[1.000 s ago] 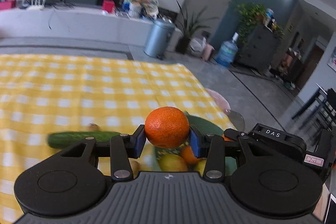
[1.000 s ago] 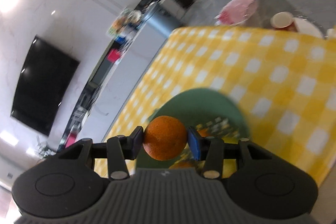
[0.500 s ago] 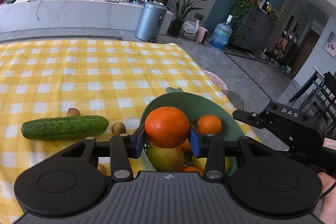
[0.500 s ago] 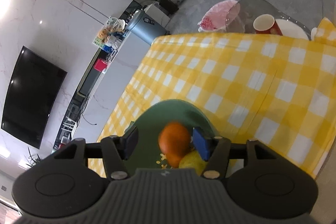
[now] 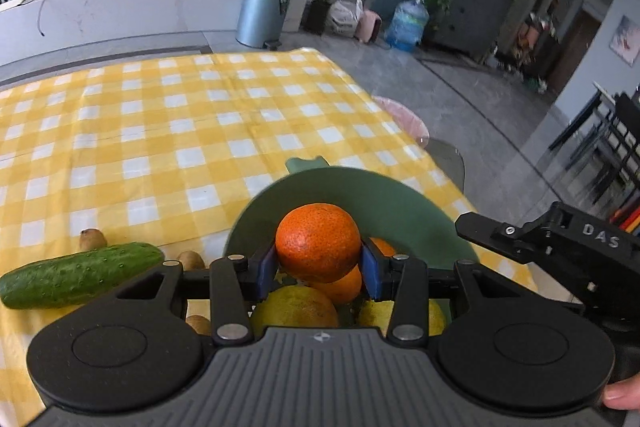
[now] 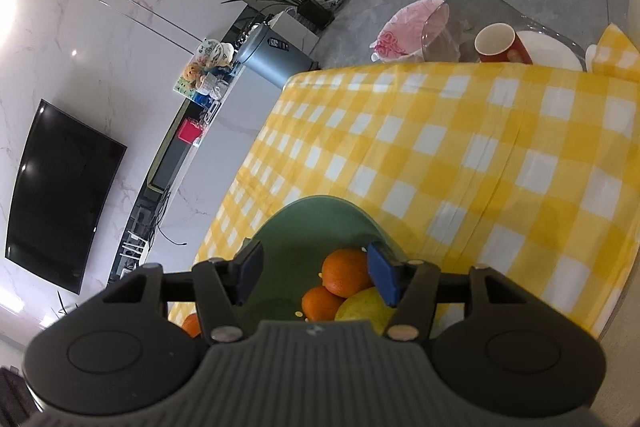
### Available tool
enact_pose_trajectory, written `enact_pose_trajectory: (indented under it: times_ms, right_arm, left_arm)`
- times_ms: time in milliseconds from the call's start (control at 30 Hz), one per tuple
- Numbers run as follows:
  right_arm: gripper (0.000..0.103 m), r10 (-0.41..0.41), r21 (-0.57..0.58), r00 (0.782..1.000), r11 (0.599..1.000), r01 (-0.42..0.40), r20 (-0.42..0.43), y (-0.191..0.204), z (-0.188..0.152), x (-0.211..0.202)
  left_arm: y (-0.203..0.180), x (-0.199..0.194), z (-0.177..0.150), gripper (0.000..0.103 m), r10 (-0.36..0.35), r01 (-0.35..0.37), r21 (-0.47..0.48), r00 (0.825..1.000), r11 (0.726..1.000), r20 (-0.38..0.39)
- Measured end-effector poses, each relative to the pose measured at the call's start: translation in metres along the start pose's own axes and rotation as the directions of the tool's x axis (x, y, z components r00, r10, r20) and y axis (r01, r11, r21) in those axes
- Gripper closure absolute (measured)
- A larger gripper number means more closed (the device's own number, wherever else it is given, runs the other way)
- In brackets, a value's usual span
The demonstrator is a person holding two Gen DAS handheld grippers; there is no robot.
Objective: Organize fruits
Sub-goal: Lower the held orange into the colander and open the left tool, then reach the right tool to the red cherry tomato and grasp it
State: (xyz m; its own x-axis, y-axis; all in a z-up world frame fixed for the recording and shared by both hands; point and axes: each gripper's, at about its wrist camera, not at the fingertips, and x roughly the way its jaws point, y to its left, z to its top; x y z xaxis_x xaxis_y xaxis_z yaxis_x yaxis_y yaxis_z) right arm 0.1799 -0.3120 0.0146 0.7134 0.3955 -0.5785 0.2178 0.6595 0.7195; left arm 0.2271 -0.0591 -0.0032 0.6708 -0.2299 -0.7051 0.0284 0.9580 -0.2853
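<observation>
The left gripper (image 5: 318,269), a black two-finger tong with blue pads, is clamped on a round, pitted orange mandarin (image 5: 318,242), one pad pressing each flank, and holds it just above the near half of the deep green plastic bowl (image 5: 384,199). The mandarin is close to a ball, so it shows no clear long axis, and neither its stem end nor its navel can be made out. Under it in the bowl lie a second orange fruit (image 5: 339,286), a yellow-green pear-like fruit (image 5: 294,305) and a yellow fruit (image 5: 376,311), all partly hidden behind the fingers and the grey gripper body.

The right gripper (image 6: 316,277) has its jaws apart, just having opened, with nothing pressed between the pads; through the gap lie two oranges (image 6: 346,271) and a yellowish fruit (image 6: 364,305) in the same bowl (image 6: 312,223).

On the yellow-and-white checked tablecloth (image 5: 160,131), left of the bowl, a dark green bumpy cucumber (image 5: 80,275) lies with its long axis running left to right, slightly raised toward the bowl, its left tip cut off by the fisheye edge. Small brown kiwi-like fruits (image 5: 92,239) sit beside it, one half hidden behind the left finger
</observation>
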Motion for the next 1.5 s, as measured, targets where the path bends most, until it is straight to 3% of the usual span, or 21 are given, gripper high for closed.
enact_pose_trajectory:
  times_ms: [400, 467, 533, 633, 900, 1033, 1100, 1500]
  right_arm:
    - [0.047, -0.006, -0.022, 1.0, 1.0, 0.006, -0.013, 0.002, 0.001, 0.001]
    - [0.047, -0.009, -0.021, 1.0, 1.0, 0.009, -0.012, 0.002, 0.0, 0.001]
    - [0.047, -0.008, -0.014, 1.0, 1.0, 0.008, -0.013, 0.001, 0.001, 0.002]
    - [0.047, -0.009, -0.001, 1.0, 1.0, 0.009, -0.014, 0.0, 0.001, 0.002]
    - [0.046, -0.015, -0.011, 1.0, 1.0, 0.015, -0.014, 0.002, 0.0, 0.002]
    - [0.035, -0.003, -0.037, 1.0, 0.999, 0.003, -0.015, 0.005, 0.0, 0.003]
    - [0.034, -0.011, -0.059, 1.0, 0.998, 0.01, -0.013, 0.009, -0.002, 0.004]
    - [0.029, -0.047, -0.078, 0.998, 0.996, 0.049, 0.029, 0.017, -0.007, 0.007]
  left_arm:
    - [0.01, 0.01, 0.001, 0.054, 0.002, -0.004, -0.072, 1.0, 0.997, -0.024]
    - [0.013, 0.007, 0.002, 0.047, 0.003, -0.004, -0.093, 1.0, 0.996, -0.014]
    - [0.016, 0.003, 0.003, 0.033, -0.001, 0.002, -0.115, 1.0, 0.993, 0.009]
    - [0.019, -0.005, 0.005, 0.027, -0.017, 0.021, -0.133, 0.999, 0.991, 0.031]
    - [0.022, -0.011, 0.008, 0.024, -0.01, 0.011, -0.139, 1.0, 0.99, 0.01]
    - [0.021, -0.017, 0.005, 0.022, -0.012, 0.012, -0.143, 1.0, 0.99, -0.004]
    - [0.02, -0.023, 0.004, 0.022, -0.01, 0.009, -0.117, 1.0, 0.993, -0.008]
    - [0.047, -0.088, -0.002, 0.021, 0.087, -0.073, -0.176, 0.994, 0.982, 0.073]
